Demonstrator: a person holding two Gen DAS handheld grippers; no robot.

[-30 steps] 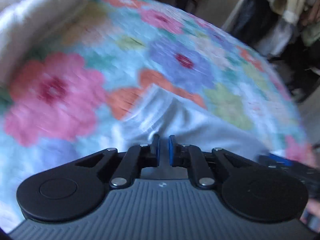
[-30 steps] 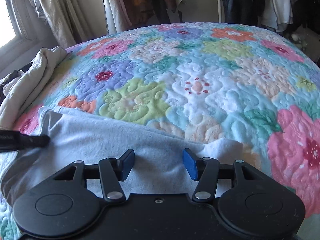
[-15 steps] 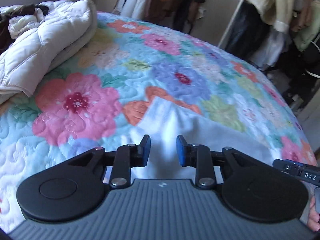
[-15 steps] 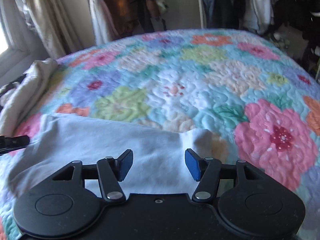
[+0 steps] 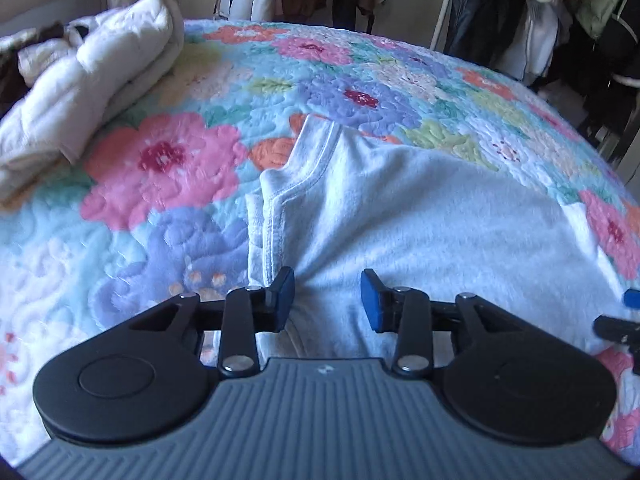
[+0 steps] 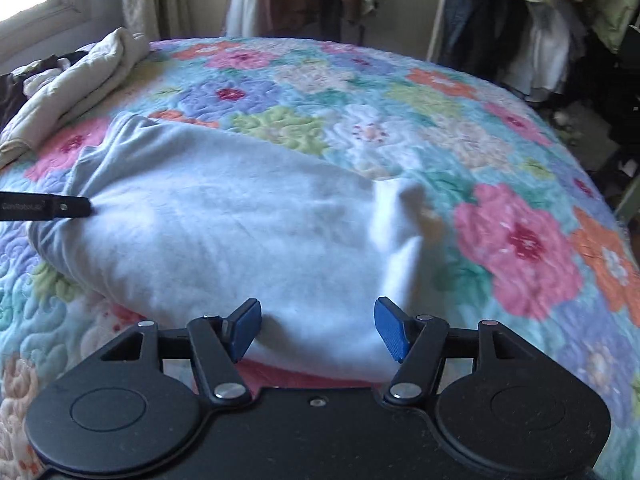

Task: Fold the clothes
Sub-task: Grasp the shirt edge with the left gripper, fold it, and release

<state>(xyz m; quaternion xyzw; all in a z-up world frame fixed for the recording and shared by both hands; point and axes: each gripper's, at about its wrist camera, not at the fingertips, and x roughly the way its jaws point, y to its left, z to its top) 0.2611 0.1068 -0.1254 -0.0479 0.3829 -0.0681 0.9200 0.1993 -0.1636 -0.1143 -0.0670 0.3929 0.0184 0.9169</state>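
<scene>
- The left gripper (image 5: pixel 326 294) hovers over the near left part of a pale blue garment (image 5: pixel 420 216); its 2 blue pads are parted and widening; cloth lies below the gap, but neither pad presses on it.
- The right gripper (image 6: pixel 316 328) hangs over the garment's near right edge (image 6: pixel 240 232); its jaws are spread and opening wider; nothing is pinched between them.
- The garment lies folded on the floral quilt (image 5: pixel 168 160), with a stitched hem and a loose flap at its left side; a small raised peak stands at its right end in the right view.
- A bundled cream comforter (image 5: pixel 84 96) sits at the quilt's far left, well apart from the garment; hanging clothes (image 6: pixel 540 20) fill the background.
- Judged risk: the soft cloth may spring back once released, because the peak and the left flap are not pressed flat; a jaw tip dragging away could also snag the hem and pull the fold open.
</scene>
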